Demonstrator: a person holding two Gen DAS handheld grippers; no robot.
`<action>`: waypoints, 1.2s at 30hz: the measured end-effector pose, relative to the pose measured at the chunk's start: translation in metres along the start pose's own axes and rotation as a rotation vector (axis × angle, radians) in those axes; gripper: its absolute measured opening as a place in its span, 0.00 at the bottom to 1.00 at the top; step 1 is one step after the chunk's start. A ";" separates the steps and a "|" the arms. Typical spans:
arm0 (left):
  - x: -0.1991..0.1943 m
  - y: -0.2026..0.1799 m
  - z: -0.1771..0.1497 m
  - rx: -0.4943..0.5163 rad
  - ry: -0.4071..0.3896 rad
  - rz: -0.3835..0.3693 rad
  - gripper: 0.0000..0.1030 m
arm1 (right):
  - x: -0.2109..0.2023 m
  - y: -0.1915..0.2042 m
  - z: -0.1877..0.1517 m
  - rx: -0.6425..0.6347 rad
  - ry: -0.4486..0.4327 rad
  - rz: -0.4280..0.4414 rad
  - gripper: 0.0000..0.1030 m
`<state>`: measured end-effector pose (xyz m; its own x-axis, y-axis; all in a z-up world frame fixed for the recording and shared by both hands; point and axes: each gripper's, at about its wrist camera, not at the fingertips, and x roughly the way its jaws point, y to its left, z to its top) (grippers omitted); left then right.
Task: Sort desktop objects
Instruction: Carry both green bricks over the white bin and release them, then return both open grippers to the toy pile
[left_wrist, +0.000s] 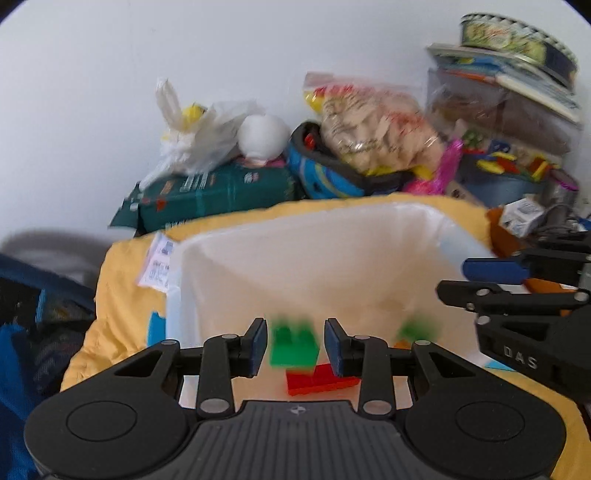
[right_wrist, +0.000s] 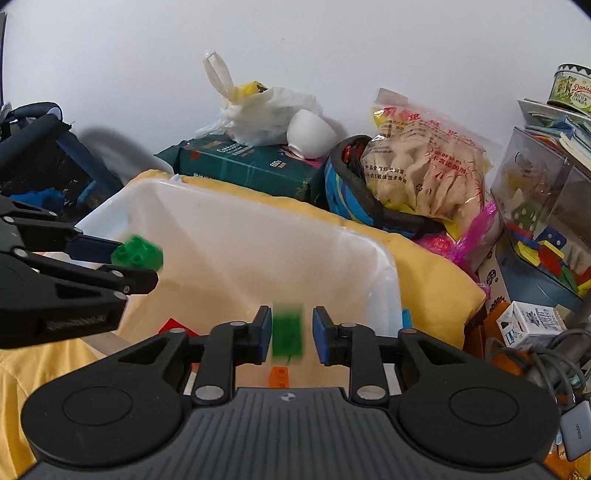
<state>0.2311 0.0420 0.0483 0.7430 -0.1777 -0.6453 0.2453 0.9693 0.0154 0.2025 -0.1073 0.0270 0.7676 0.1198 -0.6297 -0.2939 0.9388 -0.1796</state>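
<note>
Your left tongs stand partly open above the white bin, and a green block sits in the gap between the blue pads with a sliver of space showing on each side, so nothing presses on it (its outline is smeared, so I cannot tell its exact edges). From the other camera, that block shows at the very tip of the left pad, studs up, over the bin's near corner. Your right tongs are also parted, a little narrower than the left pair, with a second green block between the pads; it looks close against the left pad but clear of the right one, and it is streaked top to bottom, so no grip shows there either. Both tongs point down into the bin, side by side, the right pair just beside the left. On the bin's floor lie a red block, below the left tongs, and an orange block, below the right tongs. The bin rests on a yellow cloth. Behind it, against the white wall, clutter is piled: a dark green package, a knotted white plastic bag, a clear bag of snacks and, far right, a cookie tin on a stack of books.
</note>
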 end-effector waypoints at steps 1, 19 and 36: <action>-0.008 -0.002 -0.001 0.020 -0.018 0.003 0.41 | -0.006 0.000 0.000 0.004 -0.009 0.006 0.28; -0.093 -0.017 -0.178 -0.024 0.138 0.001 0.55 | -0.101 0.062 -0.154 -0.099 0.134 0.310 0.34; -0.084 -0.041 -0.172 -0.005 0.153 -0.117 0.55 | -0.063 0.100 -0.177 -0.107 0.189 0.223 0.22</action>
<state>0.0514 0.0463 -0.0290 0.6057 -0.2620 -0.7513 0.3211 0.9444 -0.0704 0.0243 -0.0781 -0.0852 0.5609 0.2477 -0.7900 -0.5091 0.8557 -0.0932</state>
